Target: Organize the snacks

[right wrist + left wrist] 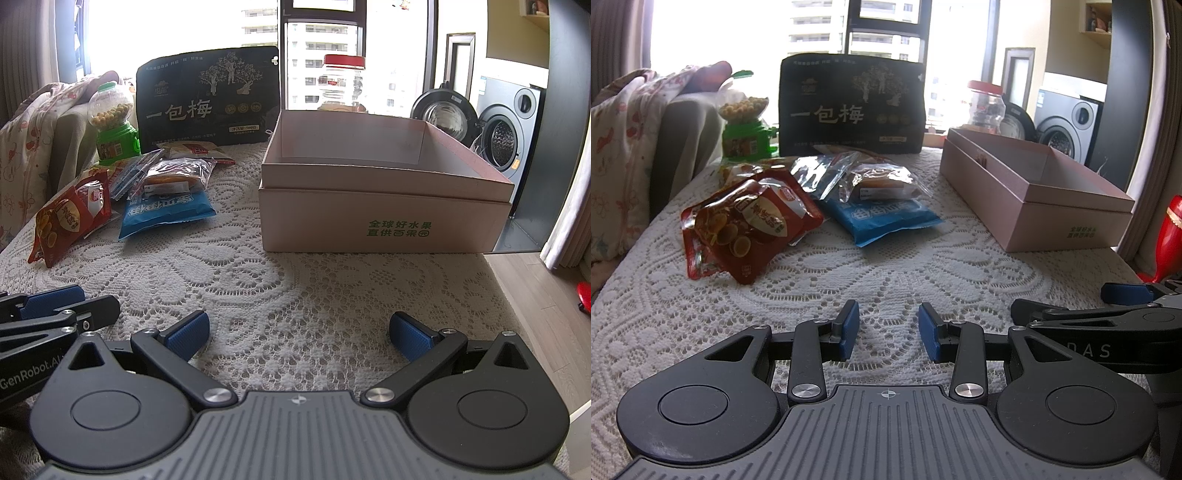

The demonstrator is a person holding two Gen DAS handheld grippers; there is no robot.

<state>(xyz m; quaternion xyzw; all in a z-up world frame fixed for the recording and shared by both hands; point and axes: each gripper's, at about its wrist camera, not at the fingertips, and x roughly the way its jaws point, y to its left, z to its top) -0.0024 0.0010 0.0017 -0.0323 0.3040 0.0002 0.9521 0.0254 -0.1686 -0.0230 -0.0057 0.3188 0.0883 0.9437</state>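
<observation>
A pile of snack packets lies on the lace-covered table (886, 266): a red packet (746, 225), a blue packet (882, 218), a clear wrapped pastry (879, 182). Behind stand a large black plum bag (851, 105) and a green candy dispenser (746, 125). An open pink box (1034, 192) sits to the right, empty inside in the right wrist view (384, 192). My left gripper (888, 330) is open and empty, low over the cloth in front of the pile. My right gripper (299, 336) is wide open and empty, before the box. The snacks also show in the right wrist view (162, 214).
A clear jar with a red lid (984, 107) stands behind the box. A cushion and blanket (624, 147) lie at the left. A washing machine (517, 125) is beyond the table's right edge. A red object (1167, 236) is at the far right.
</observation>
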